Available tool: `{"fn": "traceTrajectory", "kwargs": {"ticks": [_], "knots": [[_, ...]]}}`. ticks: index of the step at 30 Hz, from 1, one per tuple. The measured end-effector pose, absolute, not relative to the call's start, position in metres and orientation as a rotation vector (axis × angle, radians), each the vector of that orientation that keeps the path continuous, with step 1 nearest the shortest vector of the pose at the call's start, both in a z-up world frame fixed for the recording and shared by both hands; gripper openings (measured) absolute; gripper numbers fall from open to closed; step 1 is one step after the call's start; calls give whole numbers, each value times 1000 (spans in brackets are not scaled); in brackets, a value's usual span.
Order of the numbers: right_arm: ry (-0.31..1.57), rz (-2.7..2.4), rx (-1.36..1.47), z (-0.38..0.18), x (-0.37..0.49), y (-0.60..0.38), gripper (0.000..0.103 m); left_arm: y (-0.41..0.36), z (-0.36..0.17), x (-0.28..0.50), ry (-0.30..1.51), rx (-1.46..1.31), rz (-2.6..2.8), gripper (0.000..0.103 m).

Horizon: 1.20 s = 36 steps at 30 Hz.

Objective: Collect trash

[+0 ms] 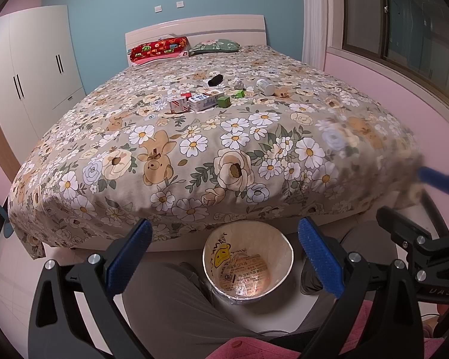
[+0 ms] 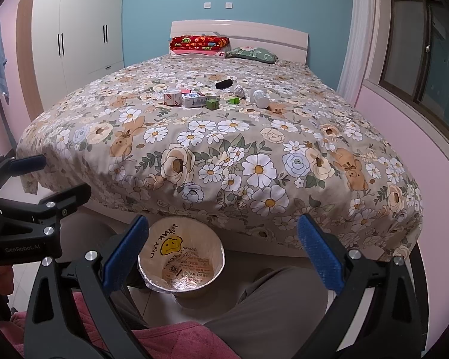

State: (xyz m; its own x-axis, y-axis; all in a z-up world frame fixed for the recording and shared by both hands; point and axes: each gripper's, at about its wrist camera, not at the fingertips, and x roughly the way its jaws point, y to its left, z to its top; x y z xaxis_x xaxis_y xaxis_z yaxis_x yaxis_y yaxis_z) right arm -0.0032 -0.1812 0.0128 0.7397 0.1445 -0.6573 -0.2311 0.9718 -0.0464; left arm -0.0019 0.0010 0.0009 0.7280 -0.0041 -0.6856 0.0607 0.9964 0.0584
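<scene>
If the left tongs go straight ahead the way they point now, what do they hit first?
Probably the flowered bedspread at the foot of the bed, above the lined trash bin. The open left tongs hold nothing; depth is uncertain.

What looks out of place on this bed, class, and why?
A scatter of litter sits mid-bed on the floral cover: small cartons, green cubes, a tipped white bottle and a black roll. The lined bin stands on the floor.
</scene>
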Motion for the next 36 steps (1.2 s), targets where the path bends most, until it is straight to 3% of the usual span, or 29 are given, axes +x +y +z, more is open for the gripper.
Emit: {"fn": "traceTrajectory", "kwargs": {"ticks": [15, 36], "knots": [[744, 252, -152, 7, 15, -177, 97, 10, -4, 18, 799, 56, -57, 99], [703, 232, -147, 79, 225, -195, 97, 69, 31, 192, 829, 53, 70, 99]]}}
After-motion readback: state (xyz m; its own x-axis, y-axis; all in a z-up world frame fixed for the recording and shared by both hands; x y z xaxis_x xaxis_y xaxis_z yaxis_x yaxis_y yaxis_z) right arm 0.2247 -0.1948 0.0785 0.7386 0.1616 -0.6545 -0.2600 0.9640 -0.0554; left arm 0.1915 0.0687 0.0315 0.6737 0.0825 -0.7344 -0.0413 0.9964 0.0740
